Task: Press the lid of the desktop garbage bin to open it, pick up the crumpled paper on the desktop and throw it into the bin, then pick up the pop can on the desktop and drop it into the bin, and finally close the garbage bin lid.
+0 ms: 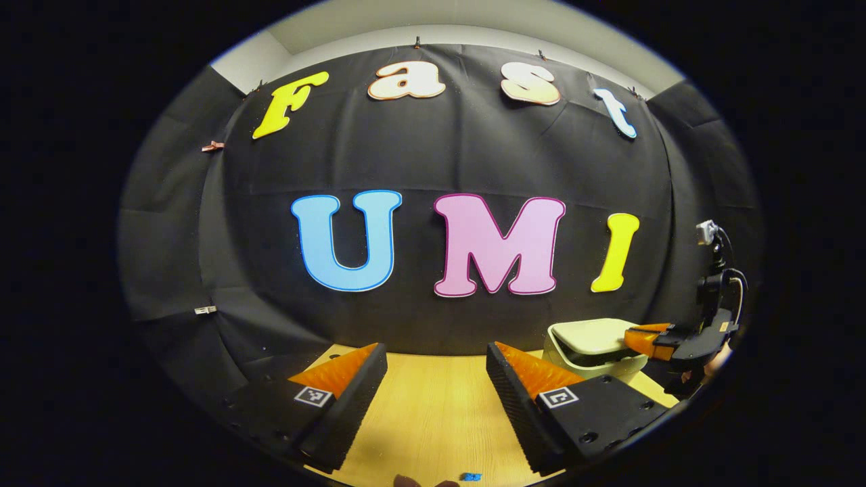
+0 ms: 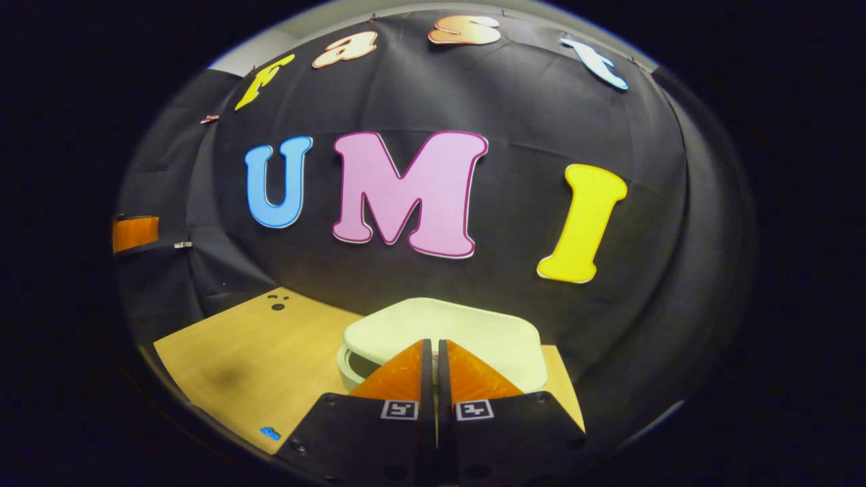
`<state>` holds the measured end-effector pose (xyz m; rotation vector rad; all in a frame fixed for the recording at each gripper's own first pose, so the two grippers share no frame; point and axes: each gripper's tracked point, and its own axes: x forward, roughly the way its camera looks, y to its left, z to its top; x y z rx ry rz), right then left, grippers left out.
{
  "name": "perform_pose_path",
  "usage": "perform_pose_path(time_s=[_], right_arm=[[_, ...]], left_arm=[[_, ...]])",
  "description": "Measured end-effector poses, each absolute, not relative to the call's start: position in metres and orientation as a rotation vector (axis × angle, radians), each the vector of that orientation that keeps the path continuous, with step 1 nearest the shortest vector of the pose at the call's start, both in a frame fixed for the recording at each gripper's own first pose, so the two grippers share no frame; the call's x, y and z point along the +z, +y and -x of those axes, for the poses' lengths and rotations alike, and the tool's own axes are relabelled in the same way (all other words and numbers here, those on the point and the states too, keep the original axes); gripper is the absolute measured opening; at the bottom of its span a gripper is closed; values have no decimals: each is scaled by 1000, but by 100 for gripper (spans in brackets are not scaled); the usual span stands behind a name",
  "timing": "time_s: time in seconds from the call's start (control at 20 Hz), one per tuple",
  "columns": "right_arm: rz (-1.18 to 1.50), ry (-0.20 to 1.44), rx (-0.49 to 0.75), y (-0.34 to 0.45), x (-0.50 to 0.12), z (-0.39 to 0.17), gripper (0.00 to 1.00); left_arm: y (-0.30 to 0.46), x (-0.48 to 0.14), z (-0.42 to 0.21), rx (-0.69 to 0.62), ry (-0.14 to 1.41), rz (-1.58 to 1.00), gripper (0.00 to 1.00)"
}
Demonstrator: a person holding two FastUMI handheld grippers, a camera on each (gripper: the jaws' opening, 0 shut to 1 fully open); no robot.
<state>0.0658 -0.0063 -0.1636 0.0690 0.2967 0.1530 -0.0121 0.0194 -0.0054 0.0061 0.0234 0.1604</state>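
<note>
Bench [image 2: 237,365] carrying bin [image 2: 446,335] at back, against booth wall. Bin lid lying flat, apparently down. Right claw [image 2: 433,365], fingers pressed together with nothing between, pointing straight at lid, tips hovering over near edge; contact unclear. Left claw [image 1: 436,368] gaping wide, empty, sitting well apart; bin lying to its right. Right claw nearer for press.

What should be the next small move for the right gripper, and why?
Probably a short push down on the lid. The right gripper has its fingers closed together and sits just over the lid's near edge, and in the left gripper view the lid of the garbage bin looks only slightly raised, not open. The left gripper waits open over the table.
</note>
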Motion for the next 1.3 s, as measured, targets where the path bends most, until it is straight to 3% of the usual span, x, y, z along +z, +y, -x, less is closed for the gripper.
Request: perform_pose_path(time_s=[0.55,0.85,1.05,1.3], right_arm=[[-54,189,182,-4,-118,-40,7],[-43,175,206,1,-108,-16,40],[-66,176,213,5,-102,0,73],[-54,177,178,-2,-99,18,84]], left_arm=[[14,-24,18,126,68,10,95],[8,-47,18,85,106,14,95],[-5,-83,21,11,170,18,95],[-20,-143,27,-77,269,27,95]])
